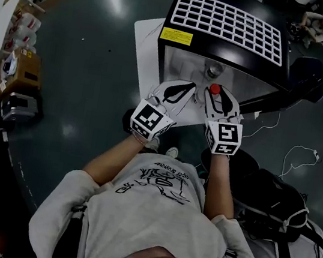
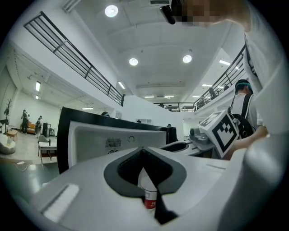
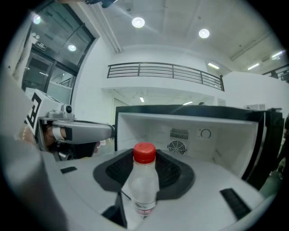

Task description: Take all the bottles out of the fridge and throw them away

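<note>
A small black fridge [image 1: 234,52] stands open, its white inside [image 3: 189,131] facing me. My right gripper [image 1: 215,95] is shut on a clear bottle with a red cap [image 3: 143,180], held upright in front of the opening; the cap [image 1: 214,89] shows from above. Just to its left, my left gripper [image 1: 187,88] has its jaws closed round a second clear bottle with a red label [image 2: 149,189], mostly hidden between them. What looks like another bottle top [image 1: 213,72] stands inside the fridge beyond both grippers.
The fridge door [image 1: 306,81] hangs open to the right. A white grid [image 1: 227,23] lies on the fridge top, a white mat [image 1: 145,47] under it. A black backpack [image 1: 274,201] sits at my right, boxes [image 1: 12,71] at the far left, cables [image 1: 303,157] on the floor.
</note>
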A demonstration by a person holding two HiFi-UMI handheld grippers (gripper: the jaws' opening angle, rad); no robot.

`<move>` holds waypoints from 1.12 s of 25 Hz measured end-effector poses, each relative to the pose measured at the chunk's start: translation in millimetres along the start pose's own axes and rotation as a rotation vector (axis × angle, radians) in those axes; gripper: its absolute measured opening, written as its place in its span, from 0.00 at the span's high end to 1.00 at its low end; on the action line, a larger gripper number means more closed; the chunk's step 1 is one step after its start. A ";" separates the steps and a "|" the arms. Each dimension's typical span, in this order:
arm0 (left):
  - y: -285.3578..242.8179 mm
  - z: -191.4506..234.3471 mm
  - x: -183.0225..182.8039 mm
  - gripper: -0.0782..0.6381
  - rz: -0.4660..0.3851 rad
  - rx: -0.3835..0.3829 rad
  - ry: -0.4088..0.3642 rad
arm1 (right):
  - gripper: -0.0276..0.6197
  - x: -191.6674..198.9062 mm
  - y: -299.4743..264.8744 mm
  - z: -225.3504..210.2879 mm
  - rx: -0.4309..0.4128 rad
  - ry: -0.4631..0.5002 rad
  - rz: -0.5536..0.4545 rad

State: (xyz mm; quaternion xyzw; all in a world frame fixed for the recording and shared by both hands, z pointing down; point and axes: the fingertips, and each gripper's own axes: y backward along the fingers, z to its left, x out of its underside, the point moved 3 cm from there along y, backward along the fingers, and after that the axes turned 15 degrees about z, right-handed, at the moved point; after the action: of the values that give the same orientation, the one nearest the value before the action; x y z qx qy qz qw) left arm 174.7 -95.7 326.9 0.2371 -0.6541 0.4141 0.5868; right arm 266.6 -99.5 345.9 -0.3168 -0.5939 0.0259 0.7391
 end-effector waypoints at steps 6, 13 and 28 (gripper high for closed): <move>9.8 -4.7 -6.1 0.88 -0.007 0.006 -0.009 | 0.72 -6.3 18.4 5.6 0.001 0.003 -0.006; 19.2 -13.5 -10.7 0.88 -0.008 0.032 -0.010 | 0.72 -9.4 37.3 6.4 0.002 0.000 -0.022; 45.7 -40.8 -37.9 0.88 -0.041 0.071 -0.029 | 0.72 -27.4 79.0 19.6 -0.022 0.024 -0.059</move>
State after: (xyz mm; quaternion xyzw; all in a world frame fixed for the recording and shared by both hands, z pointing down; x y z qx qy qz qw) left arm 169.0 -44.0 277.0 0.2772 -0.6424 0.4216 0.5769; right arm 267.7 -39.3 284.7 -0.3074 -0.5944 -0.0060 0.7431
